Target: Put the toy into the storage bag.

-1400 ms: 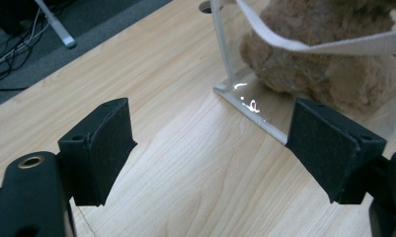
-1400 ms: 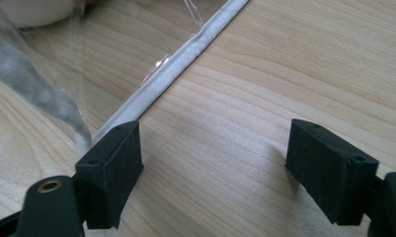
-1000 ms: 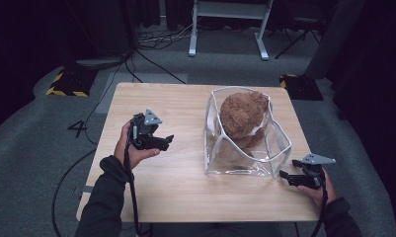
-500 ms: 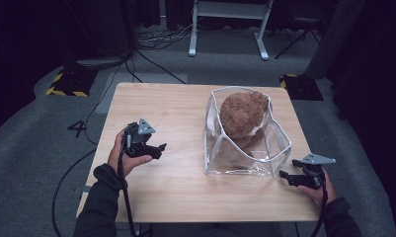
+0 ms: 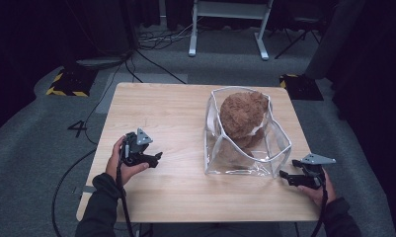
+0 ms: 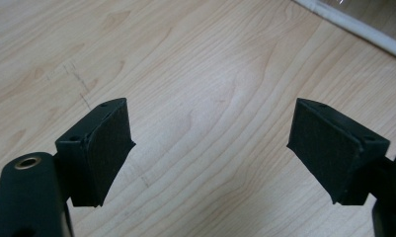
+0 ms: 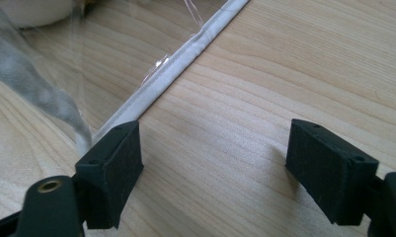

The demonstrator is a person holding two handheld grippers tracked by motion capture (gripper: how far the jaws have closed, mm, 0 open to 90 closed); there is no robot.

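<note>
A clear plastic bag (image 5: 245, 148) with white-trimmed edges stands on the wooden table (image 5: 176, 113), right of centre. Inside it sits a brown fuzzy lump (image 5: 243, 116) with a pale underside. My left gripper (image 5: 155, 159) rests low over the table's front left, open, with bare wood between its pads (image 6: 109, 148). The bag's white edge (image 6: 353, 27) shows at that view's top right. My right gripper (image 5: 284, 176) lies at the bag's front right corner, open, its left pad (image 7: 114, 168) almost at the bag's white seam (image 7: 185, 59).
A white metal stand (image 5: 230, 19) and cables lie on the grey floor beyond the table. Yellow-black striped blocks (image 5: 67, 84) sit on the floor at far left and far right. The table's far left and front middle show bare wood.
My left gripper has come down and back toward the table's front left edge. The right gripper and the bag have stayed put.
</note>
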